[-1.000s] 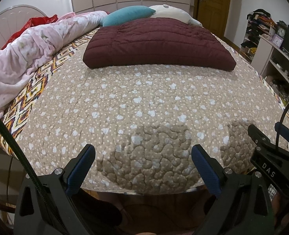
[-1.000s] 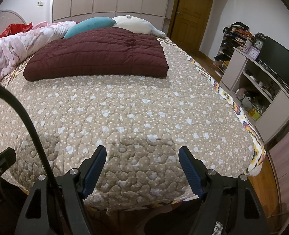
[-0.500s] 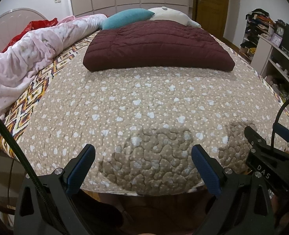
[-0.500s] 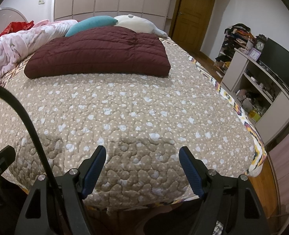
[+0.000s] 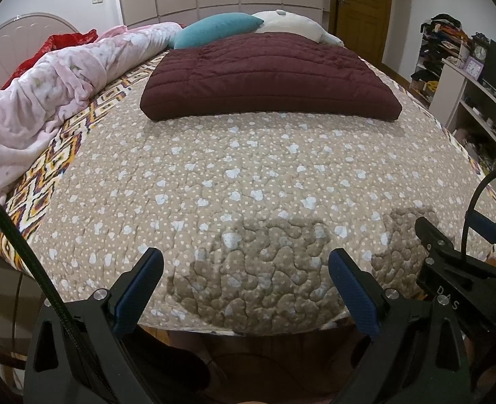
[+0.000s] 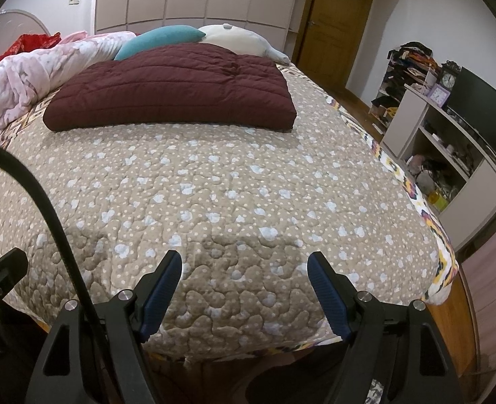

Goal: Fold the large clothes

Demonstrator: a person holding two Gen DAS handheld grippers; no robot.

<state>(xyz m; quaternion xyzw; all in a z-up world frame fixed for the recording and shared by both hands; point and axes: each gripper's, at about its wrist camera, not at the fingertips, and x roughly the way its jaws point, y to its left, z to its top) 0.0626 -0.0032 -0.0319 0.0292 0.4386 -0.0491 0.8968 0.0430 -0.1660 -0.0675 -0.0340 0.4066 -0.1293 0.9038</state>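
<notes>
Where quilted maroon jacket [image 5: 268, 74] lies folded, puffy rectangle, stippled bedspread [image 5: 214, 181]

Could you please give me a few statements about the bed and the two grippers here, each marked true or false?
1. The maroon quilted garment lies folded on the bedspread. True.
2. The right gripper is clamped on the bedspread. False: its jaws stand open, holding nothing.
3. A teal pillow lies beyond the garment. True.
4. The left gripper holds the pink blanket. False: it is open; the blanket lies bunched along the bed's left edge.
</notes>
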